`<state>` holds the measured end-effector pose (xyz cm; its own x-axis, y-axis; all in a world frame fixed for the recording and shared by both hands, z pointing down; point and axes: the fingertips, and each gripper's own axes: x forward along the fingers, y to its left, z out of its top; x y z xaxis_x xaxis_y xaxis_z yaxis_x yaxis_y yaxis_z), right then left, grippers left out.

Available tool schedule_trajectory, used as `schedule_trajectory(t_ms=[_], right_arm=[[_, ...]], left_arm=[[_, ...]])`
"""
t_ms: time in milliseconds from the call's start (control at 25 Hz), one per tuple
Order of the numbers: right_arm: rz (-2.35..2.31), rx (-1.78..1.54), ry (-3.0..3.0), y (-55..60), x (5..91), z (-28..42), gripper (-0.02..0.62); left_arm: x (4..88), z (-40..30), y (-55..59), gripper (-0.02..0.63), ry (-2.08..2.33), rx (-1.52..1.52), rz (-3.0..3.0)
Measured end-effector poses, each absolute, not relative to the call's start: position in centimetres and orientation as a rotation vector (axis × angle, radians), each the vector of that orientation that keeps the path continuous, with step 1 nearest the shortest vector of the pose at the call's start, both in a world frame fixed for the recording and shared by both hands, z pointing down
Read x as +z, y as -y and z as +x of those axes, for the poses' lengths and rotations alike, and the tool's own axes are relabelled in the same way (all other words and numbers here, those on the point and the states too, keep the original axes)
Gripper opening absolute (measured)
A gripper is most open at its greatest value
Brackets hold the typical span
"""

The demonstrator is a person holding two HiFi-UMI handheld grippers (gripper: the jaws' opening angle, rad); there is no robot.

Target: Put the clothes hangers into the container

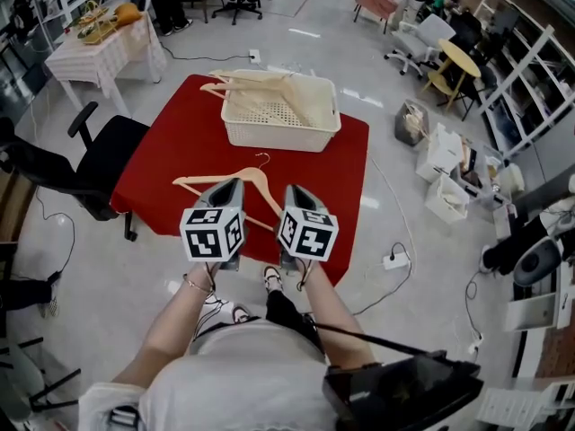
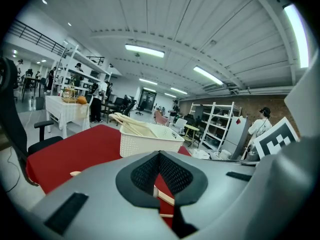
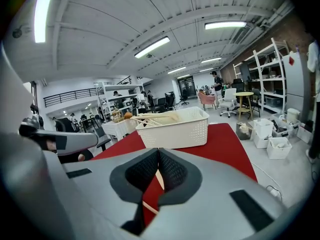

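Note:
A white perforated basket (image 1: pixel 278 137) stands at the far end of the red-covered table (image 1: pixel 180 133), with several wooden hangers (image 1: pixel 247 83) sticking out of its left corner. One more wooden hanger (image 1: pixel 216 183) lies flat on the cloth near the front edge. My left gripper (image 1: pixel 235 183) hovers over that hanger's middle and my right gripper (image 1: pixel 292 189) over its right arm. Both are shut, tips together with nothing pinched. In the left gripper view the closed tips (image 2: pixel 159 154) point toward the basket (image 2: pixel 145 143). In the right gripper view the tips (image 3: pixel 158 150) do the same, with the basket (image 3: pixel 175 131) ahead.
A black office chair (image 1: pixel 90 164) stands against the table's left side. White boxes (image 1: pixel 445 173) and a power strip with cables (image 1: pixel 395 260) lie on the floor to the right. A checked-cloth table (image 1: pixel 103 48) sits far left. The person stands at the table's front edge.

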<state>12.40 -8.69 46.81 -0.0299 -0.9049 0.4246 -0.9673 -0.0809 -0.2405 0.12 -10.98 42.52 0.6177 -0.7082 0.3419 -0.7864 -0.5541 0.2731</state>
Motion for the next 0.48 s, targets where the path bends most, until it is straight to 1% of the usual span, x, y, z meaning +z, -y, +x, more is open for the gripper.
schedule_trajectory(t_ms=[480], right_arm=[[2.063, 0.696, 2.06, 9.7, 46.3, 12.2, 0.018]], left_arm=[[42.5, -0.4, 11.4, -0.002, 1.197, 0.218, 2.435]])
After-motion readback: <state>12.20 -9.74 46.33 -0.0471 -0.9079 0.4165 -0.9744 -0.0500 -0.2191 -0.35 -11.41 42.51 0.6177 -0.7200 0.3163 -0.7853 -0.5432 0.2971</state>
